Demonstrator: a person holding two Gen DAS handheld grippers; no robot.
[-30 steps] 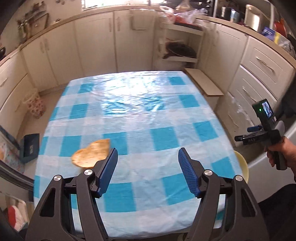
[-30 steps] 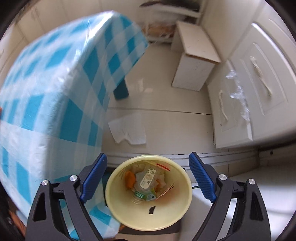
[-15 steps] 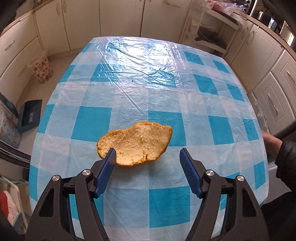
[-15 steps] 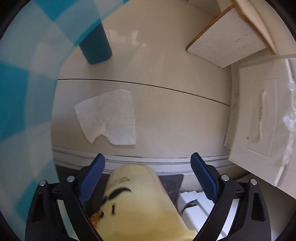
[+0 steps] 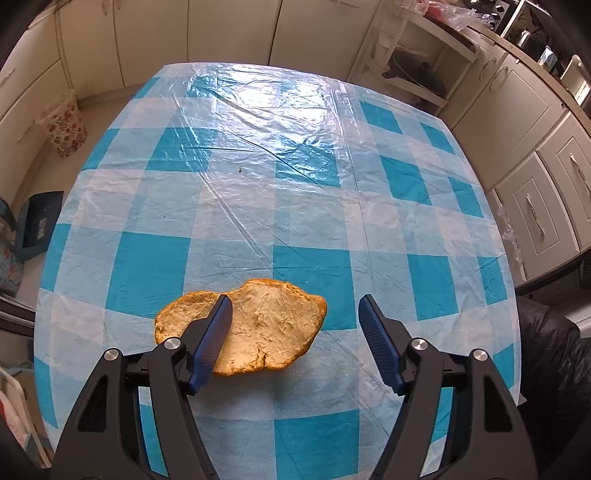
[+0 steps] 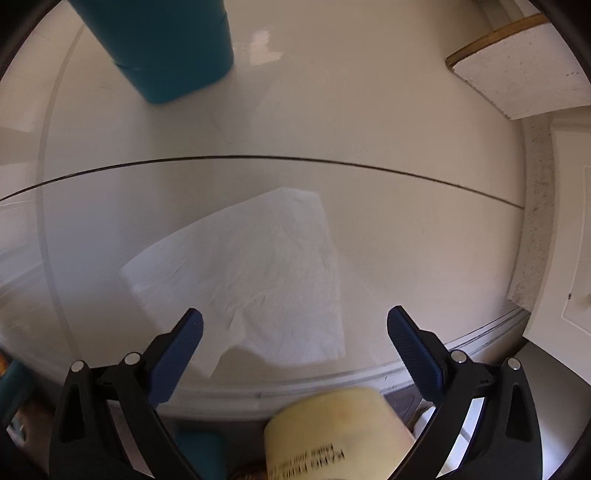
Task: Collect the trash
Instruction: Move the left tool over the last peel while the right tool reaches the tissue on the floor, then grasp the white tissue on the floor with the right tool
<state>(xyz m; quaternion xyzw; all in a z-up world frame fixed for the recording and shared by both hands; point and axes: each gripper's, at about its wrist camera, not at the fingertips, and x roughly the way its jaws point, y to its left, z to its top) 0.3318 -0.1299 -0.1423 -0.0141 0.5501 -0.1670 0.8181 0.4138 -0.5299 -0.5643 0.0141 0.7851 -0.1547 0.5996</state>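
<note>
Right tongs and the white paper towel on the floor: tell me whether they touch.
Cannot tell. In the right wrist view the right tongs stand above the paper towel, nothing between the pads, but no gap or contact shows plainly.

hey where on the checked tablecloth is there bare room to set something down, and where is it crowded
Nearly all of the tablecloth is bare: the whole far half toward the cabinets, and the right side past the flatbread. The one taken spot is the near left, where the flatbread lies with the left gripper open over it.
</note>
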